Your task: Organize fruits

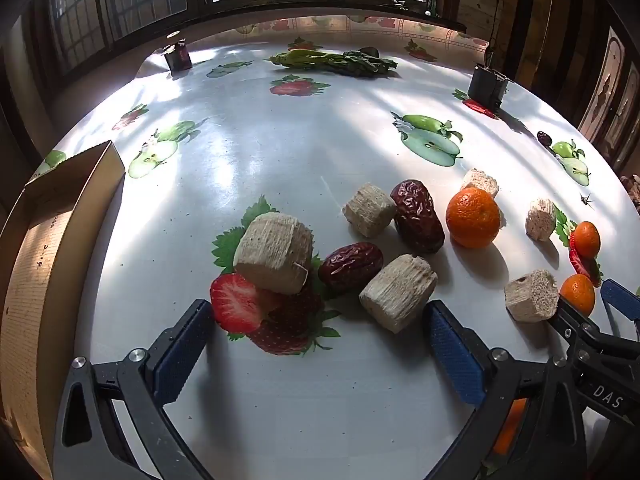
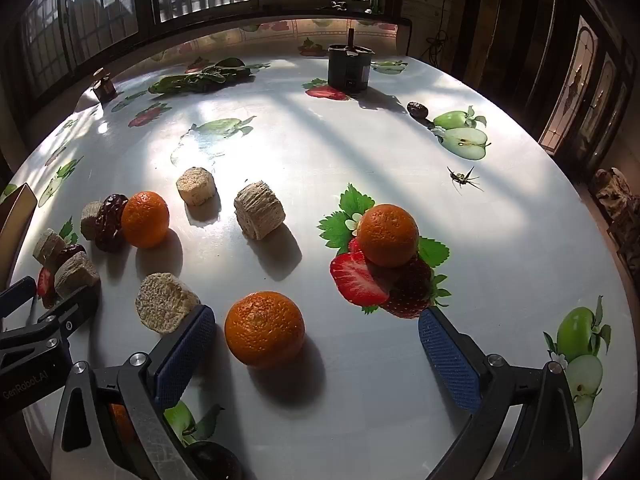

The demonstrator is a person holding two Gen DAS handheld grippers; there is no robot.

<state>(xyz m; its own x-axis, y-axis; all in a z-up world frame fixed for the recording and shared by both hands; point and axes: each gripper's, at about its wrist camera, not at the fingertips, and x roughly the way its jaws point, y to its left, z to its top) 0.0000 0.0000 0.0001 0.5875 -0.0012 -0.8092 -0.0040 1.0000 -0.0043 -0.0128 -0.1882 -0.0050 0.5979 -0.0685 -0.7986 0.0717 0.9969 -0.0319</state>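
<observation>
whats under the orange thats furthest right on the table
That orange sits on the tablecloth, on a printed strawberry picture: leaves, a cut half and a whole berry show around it. The print directly beneath it is covered.

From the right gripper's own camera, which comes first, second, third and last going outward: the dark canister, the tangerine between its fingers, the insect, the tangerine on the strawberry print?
1. Tangerine between the fingers, just ahead of the right gripper.
2. Tangerine on the strawberry print, ahead, slightly right.
3. Insect, farther right.
4. Dark canister, at the table's far edge.
</observation>
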